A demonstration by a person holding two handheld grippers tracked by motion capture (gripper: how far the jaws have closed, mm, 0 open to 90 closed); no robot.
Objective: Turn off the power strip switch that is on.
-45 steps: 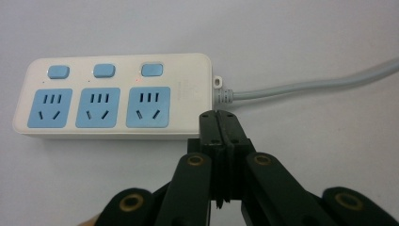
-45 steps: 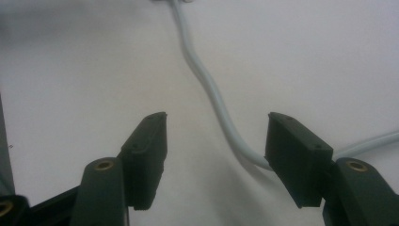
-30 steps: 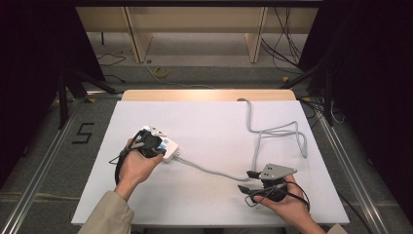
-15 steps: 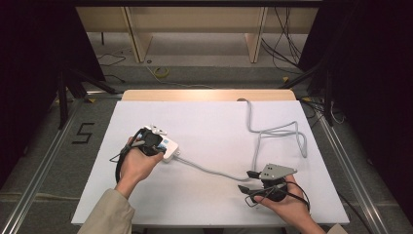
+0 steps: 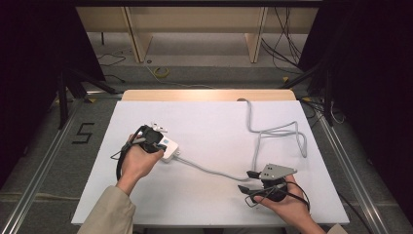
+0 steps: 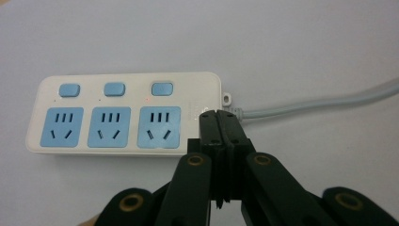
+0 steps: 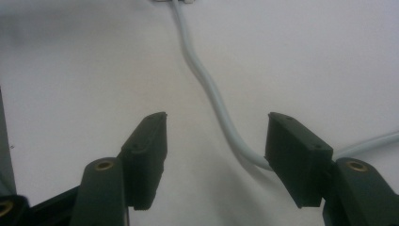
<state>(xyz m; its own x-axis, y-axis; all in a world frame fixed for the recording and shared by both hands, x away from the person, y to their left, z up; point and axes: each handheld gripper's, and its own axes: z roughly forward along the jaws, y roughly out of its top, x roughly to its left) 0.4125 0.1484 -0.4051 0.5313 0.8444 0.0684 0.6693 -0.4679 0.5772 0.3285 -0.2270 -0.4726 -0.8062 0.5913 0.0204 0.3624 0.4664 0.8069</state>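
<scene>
Nothing has moved since before: left tool [image 6: 218, 113], clenched on nothing, rests over the power strip [image 6: 124, 113] on the white worktop [image 5: 209, 122], while right tool [image 7: 214, 141] gapes astride its cord [image 7: 207, 84].

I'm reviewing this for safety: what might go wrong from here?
1. The left tongs, shut, rest at the power strip end where its cord leaves; a push may slide the strip rather than press a switch.
2. The grey cord runs between the open right tongs; closing may pinch it off-centre.
3. The looped cord could snag if pulled.
</scene>
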